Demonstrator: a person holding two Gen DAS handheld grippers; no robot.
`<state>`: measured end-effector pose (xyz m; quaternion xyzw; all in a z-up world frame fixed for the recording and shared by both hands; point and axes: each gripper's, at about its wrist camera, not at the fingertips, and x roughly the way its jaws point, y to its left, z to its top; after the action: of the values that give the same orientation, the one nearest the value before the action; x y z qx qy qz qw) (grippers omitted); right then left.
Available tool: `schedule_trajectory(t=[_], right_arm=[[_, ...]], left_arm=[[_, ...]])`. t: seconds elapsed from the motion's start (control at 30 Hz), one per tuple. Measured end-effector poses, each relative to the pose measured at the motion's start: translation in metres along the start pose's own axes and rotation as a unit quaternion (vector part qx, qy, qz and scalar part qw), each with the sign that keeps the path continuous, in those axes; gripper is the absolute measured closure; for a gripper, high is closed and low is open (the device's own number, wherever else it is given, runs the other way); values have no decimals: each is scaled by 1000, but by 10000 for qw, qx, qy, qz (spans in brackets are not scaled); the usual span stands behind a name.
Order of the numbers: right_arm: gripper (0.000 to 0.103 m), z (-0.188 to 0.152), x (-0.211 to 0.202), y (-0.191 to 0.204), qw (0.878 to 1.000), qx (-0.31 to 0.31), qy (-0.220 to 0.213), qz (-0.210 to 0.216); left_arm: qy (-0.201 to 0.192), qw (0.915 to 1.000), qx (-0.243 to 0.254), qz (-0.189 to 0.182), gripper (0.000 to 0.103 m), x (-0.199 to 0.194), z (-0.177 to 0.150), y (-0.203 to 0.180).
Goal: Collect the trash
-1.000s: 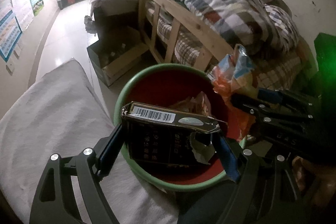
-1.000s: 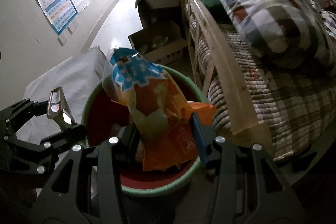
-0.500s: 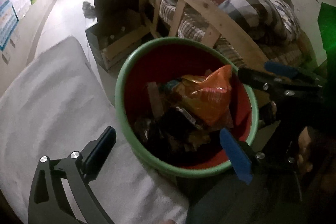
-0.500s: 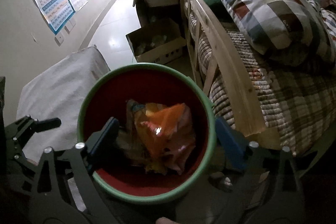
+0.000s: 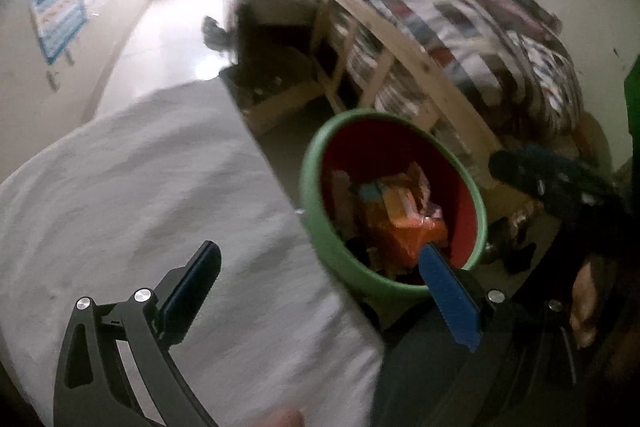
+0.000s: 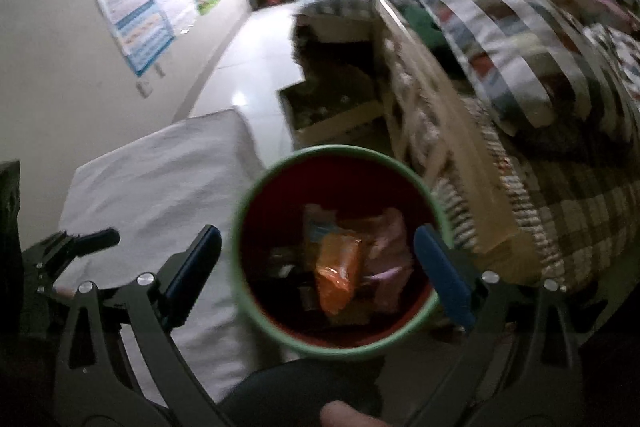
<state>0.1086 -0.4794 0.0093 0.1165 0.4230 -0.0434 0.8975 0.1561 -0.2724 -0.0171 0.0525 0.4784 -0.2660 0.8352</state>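
Right wrist view looks straight into the bin (image 6: 256, 311), where an orange wrapper (image 6: 336, 275) lies lengthwise; left wrist view sees it obliquely. Left gripper (image 5: 320, 291) released; right gripper (image 6: 320, 259) opening, empty.

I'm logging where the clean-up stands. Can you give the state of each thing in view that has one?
Bin: upright on the floor, no lid, partly filled with trash.
Orange snack bag: crumpled, lying inside the bin.
Left claw: open, nothing between its jaws.
Right claw: jaws opening, nothing between them, above the bin.
Cardboard box: open-topped, on the floor by the bed.
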Motion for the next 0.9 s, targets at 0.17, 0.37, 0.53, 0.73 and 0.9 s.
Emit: schedule_trajectory(t=[0.17,0.37,0.53,0.73,0.9], right_arm=[[5,-16,-24,67,9986,-471,-172,164],[5,-45,-41,140,9953,-811,-383,373],[5,-68,-54,181,9914,-975,-701,522],[5,-97,-75,210,9847,-1121,-1141,693],[5,-119,-77,218,9824,-1154,-1236,795]], left_arm=[[-635,9965,-41,549,8,-65,-28,33],[-1072,9867,-453,1136,8,-128,-82,87],[-1480,9690,-845,1791,8,-165,-128,122],[-1687,9532,-934,2328,8,-179,-166,132],[-1757,9489,-793,2497,8,-177,-179,126]])
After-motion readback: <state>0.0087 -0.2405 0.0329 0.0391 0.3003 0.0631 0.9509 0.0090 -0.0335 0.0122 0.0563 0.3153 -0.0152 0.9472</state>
